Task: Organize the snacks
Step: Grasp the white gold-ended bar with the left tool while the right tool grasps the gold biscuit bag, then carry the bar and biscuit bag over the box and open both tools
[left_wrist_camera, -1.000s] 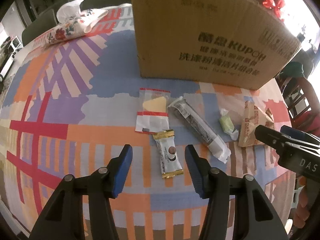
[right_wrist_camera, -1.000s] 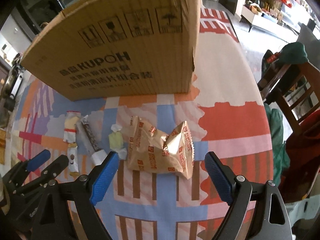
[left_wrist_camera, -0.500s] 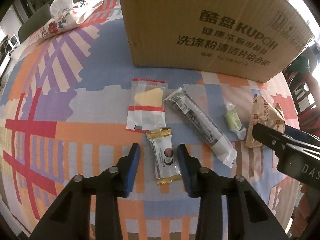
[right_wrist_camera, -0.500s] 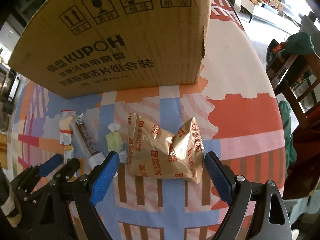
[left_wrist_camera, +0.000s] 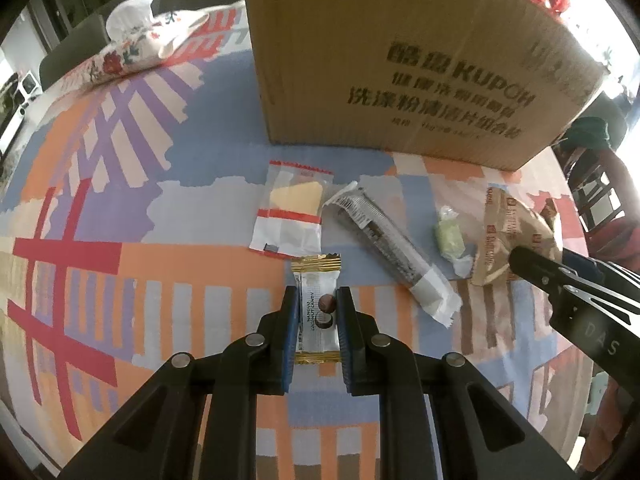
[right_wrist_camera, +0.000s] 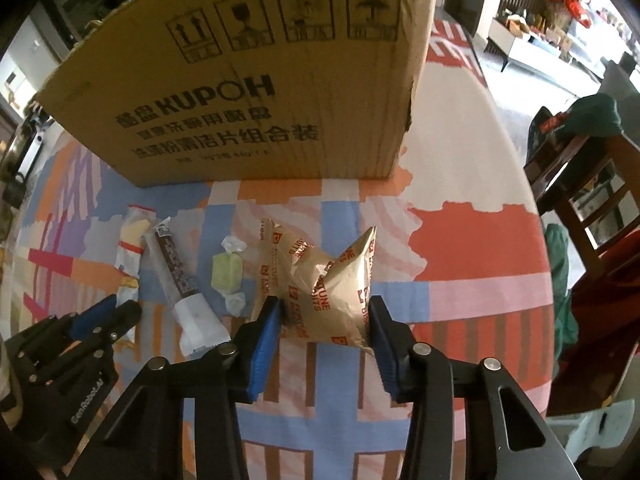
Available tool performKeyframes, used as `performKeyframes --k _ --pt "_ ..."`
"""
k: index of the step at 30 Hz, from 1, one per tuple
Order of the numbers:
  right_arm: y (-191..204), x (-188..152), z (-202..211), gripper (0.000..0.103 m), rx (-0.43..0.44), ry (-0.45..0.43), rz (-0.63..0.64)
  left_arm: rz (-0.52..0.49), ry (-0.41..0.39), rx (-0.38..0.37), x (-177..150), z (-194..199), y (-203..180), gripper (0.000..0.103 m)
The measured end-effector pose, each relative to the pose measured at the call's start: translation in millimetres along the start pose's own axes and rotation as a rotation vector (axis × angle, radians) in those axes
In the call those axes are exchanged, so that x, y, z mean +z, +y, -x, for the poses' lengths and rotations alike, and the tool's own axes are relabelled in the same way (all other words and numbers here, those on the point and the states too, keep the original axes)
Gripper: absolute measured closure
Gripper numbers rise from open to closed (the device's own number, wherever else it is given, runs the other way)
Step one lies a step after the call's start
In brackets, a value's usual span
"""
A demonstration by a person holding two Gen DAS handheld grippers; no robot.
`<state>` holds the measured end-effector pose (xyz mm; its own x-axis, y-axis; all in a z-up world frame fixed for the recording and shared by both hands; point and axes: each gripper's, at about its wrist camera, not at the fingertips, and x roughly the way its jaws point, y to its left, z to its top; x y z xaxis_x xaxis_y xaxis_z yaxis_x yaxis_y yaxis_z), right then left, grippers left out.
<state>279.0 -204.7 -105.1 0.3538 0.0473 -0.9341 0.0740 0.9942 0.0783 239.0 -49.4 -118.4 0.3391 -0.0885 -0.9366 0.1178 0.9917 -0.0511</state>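
Note:
My left gripper is shut on a small white snack packet with gold ends lying on the tablecloth. My right gripper is closed on the sides of a puffed gold biscuit bag, which also shows in the left wrist view. Between them lie a clear packet with a yellow wafer and red stripe, a long dark snack bar in a clear wrapper and a small green wrapped candy. A large cardboard box stands just behind the snacks.
A floral tissue pouch lies at the far left of the patterned tablecloth. A wooden chair with green cloth stands beyond the table's right edge. The right gripper's body shows at the right of the left wrist view.
Both grippers moved forward and down and closed: the left onto the gold-ended packet, the right onto the gold biscuit bag, which crumpled upward.

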Motion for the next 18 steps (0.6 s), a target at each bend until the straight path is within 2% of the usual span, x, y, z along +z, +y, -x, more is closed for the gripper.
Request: performKeyframes --k 13,18 --pt "-7.8 -4.6 21.5 0.073 0.053 -0.052 -0.018 -0.042 -0.122 -0.035 2.4 48.2 -16.5 0.084" --pt "-10.5 -6.8 34.1 0.075 0.071 -0.092 -0.032 -0.056 -0.158 -0.053 3.7 62.7 -22.0 0.084"
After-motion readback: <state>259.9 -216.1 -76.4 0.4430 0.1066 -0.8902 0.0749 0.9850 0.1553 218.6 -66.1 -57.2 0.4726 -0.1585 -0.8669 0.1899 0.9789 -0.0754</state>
